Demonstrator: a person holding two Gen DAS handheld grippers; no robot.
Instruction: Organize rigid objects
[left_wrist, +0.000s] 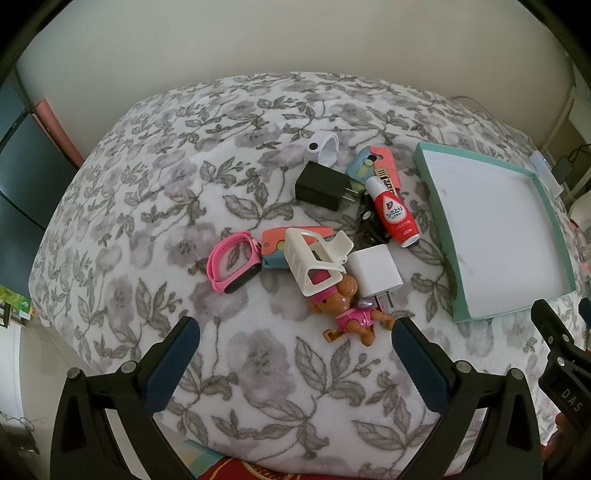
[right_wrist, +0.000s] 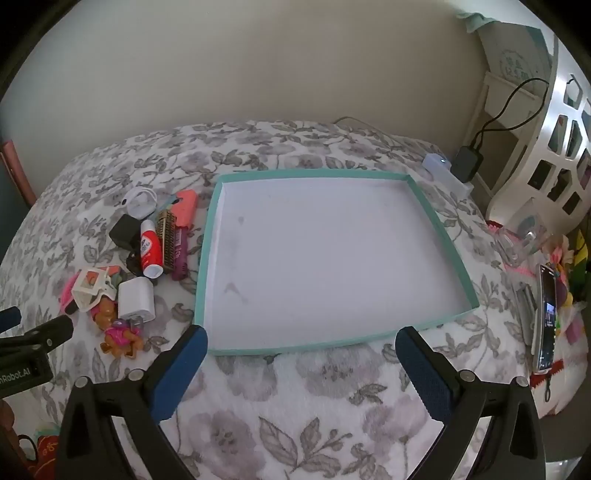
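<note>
**Tray empty, clutter to its left; left gripper is the nearer**

Tray (right_wrist: 458, 236), teal-rimmed with a white floor, lies on the floral bedspread (right_wrist: 258, 398) directly ahead of the right gripper (right_wrist: 301, 373), holding nothing. Its near edge sits just beyond that gripper's released, wide-spread jaws, which grasp nothing.

Pile of rigid objects lies left of the tray, ahead of the left gripper (left_wrist: 295, 363), likewise spread wide and empty.

Largest to smallest in the pile:
- white plastic holder (left_wrist: 314, 258), resting over the toy's head
- black adapter (left_wrist: 321, 186), prongs toward the tray
- white charger (left_wrist: 375, 271), prongs toward the gripper
- red bottle (left_wrist: 395, 214), long axis running away from the gripper
- toy figure (left_wrist: 354, 314), nearest, just beyond the right-hand pad

Judgement: left hand has the shorter reach to the pile; the toy is first candidate.
</note>
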